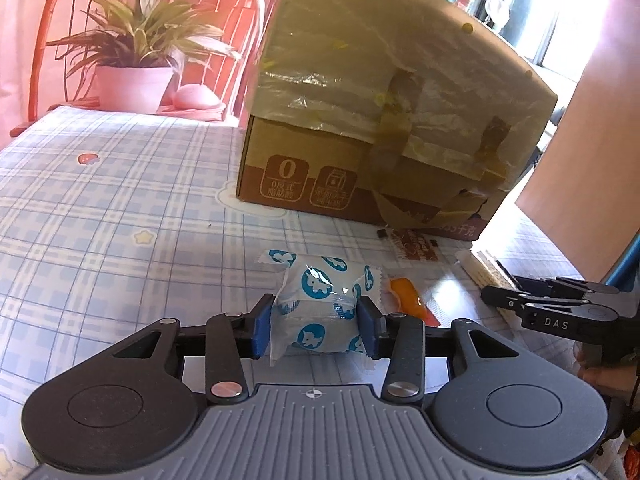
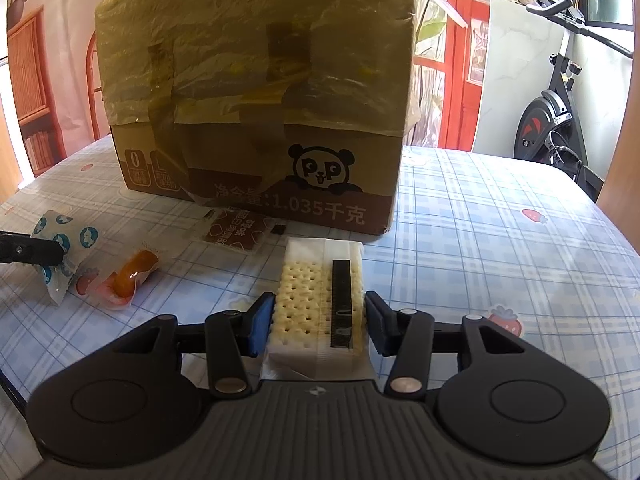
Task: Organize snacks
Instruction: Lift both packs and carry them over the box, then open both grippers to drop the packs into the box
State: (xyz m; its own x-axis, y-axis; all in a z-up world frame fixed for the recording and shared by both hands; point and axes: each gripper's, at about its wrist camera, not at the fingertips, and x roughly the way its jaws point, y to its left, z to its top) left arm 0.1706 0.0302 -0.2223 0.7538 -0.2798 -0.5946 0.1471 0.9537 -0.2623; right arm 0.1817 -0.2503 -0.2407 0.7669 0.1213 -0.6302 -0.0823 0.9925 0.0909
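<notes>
My left gripper (image 1: 315,326) is shut on a white snack packet with blue unicorn dots (image 1: 316,300), low over the checked tablecloth. The packet also shows at the far left of the right wrist view (image 2: 60,248). My right gripper (image 2: 318,326) is shut on a clear-wrapped cracker pack (image 2: 316,300) with a dark strip; this gripper shows at the right in the left wrist view (image 1: 560,304). An orange snack in clear wrap (image 2: 132,272) and a brown flat packet (image 2: 240,232) lie between them. A taped cardboard box (image 2: 256,112) stands just behind.
The cardboard box (image 1: 380,120) fills the middle of the table (image 1: 100,200). A potted plant (image 1: 136,64) sits on a red chair at the far left. An exercise bike (image 2: 560,112) stands beyond the table's far right edge.
</notes>
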